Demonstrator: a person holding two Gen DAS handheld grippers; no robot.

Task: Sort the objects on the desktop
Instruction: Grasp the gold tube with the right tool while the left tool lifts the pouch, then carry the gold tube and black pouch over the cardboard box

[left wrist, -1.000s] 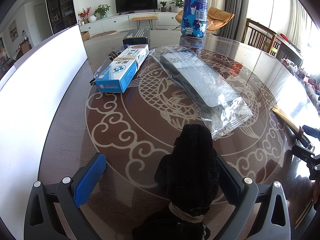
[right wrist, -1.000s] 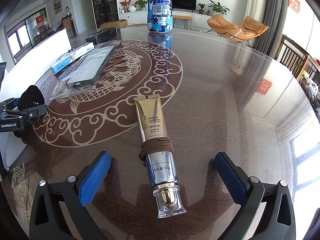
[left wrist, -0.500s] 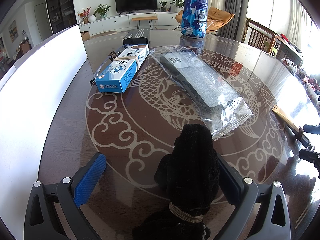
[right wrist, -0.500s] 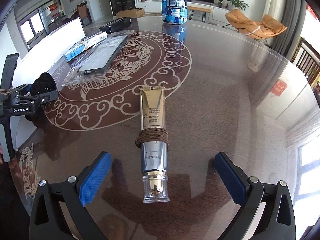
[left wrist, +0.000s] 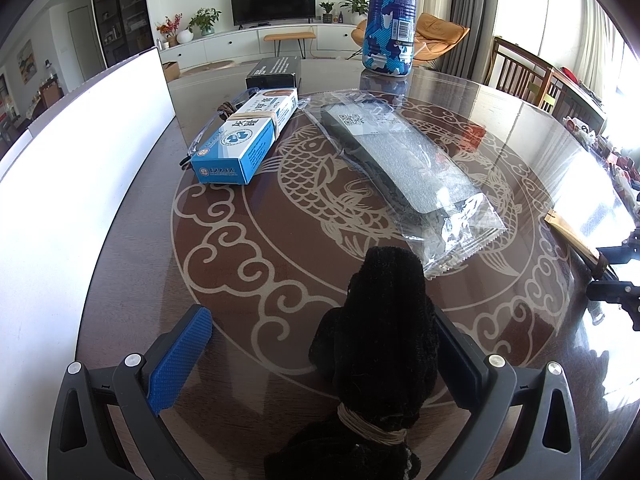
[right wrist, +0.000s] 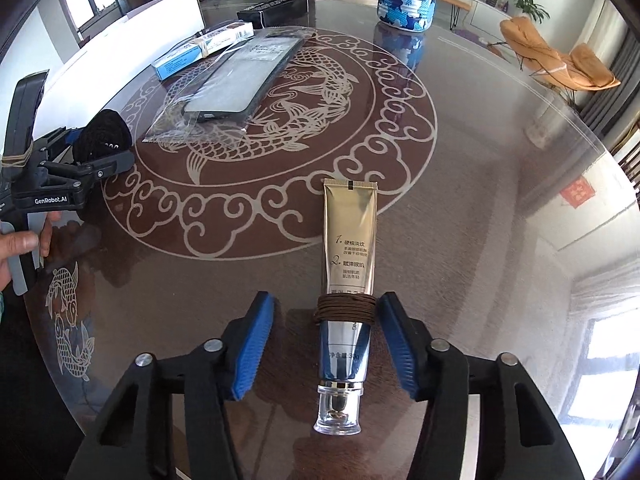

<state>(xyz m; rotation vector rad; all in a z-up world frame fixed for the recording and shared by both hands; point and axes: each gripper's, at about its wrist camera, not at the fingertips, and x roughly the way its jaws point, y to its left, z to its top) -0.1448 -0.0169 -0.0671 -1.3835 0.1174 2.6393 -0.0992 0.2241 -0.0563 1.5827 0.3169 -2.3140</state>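
Observation:
A gold and silver tube (right wrist: 349,240) with brown cord wound round it lies on the round glass-topped table (right wrist: 480,152), its clear cap toward me. My right gripper (right wrist: 326,328) straddles it and its jaws are closing. The right pad is at the cord; the left pad (right wrist: 256,344) still stands apart from the tube. A black cloth roll (left wrist: 386,320) tied with a rubber band lies between the fingers of my open left gripper (left wrist: 320,320), against the right finger. The right wrist view shows the left gripper (right wrist: 96,144) at the left edge, held by a hand.
A blue and white box (left wrist: 248,140), a bagged grey and black item (left wrist: 400,168), a black box (left wrist: 276,70) and a tall blue patterned bottle (left wrist: 390,20) sit farther back. A white board (left wrist: 80,160) stands along the left. The right gripper (left wrist: 604,270) shows at the right edge.
The right gripper's jaws have come from wide apart to close around the tube, and the gripper has rolled and shifted over it. The left gripper and the black roll have not moved.

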